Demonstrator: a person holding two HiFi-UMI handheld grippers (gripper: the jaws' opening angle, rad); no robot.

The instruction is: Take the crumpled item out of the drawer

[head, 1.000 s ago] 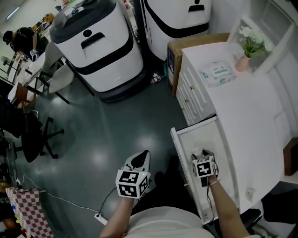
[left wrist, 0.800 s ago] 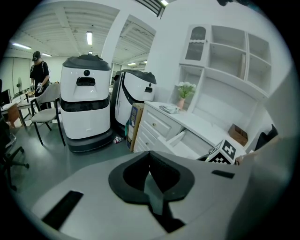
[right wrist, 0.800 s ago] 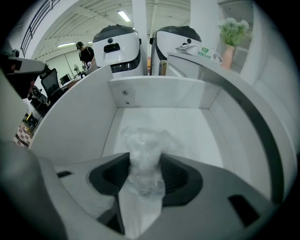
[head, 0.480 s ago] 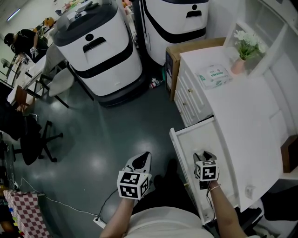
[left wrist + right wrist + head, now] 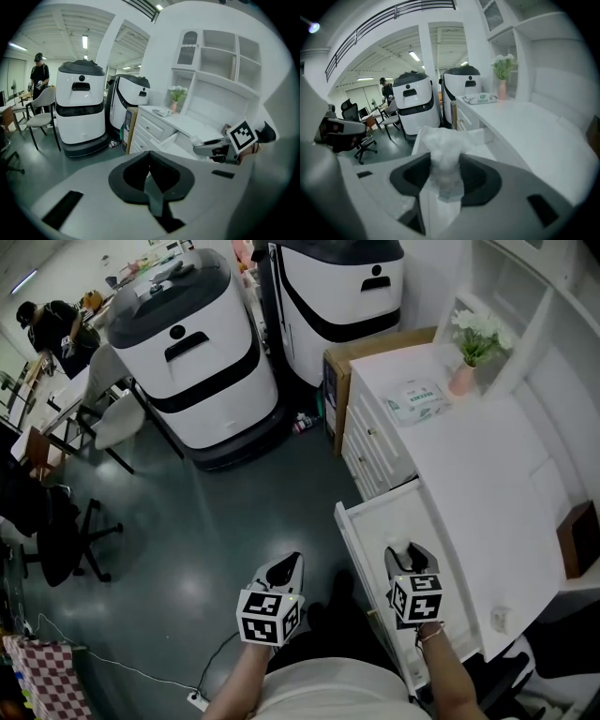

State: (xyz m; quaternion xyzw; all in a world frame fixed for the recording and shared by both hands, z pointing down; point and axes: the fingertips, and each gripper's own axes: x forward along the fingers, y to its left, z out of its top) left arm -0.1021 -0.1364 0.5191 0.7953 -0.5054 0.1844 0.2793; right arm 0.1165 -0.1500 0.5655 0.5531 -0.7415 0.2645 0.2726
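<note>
The white drawer [image 5: 352,532] stands pulled out from the white desk. Over its inside, my right gripper [image 5: 406,555] is shut on the crumpled item [image 5: 399,547], a wad of whitish translucent wrap. In the right gripper view the crumpled item [image 5: 446,157] fills the gap between the dark pads and bulges above them, with the drawer [image 5: 485,136] behind it. My left gripper [image 5: 285,566] hangs over the dark floor, left of the drawer, its jaws shut with nothing in them. The left gripper view shows its pads [image 5: 164,169] meeting and the right gripper [image 5: 198,142] off to the right.
The desk top [image 5: 469,460] carries a pack of wipes [image 5: 416,401], a pink vase of flowers [image 5: 465,357] and a brown box [image 5: 577,540]. Two big white machines [image 5: 192,348] and a cardboard box [image 5: 349,345] stand behind. Chairs and a person [image 5: 49,322] are far left.
My right jaws have closed onto the crumpled item in the drawer, and the gripper has drawn slightly back toward me. The left gripper has stayed where it was.
</note>
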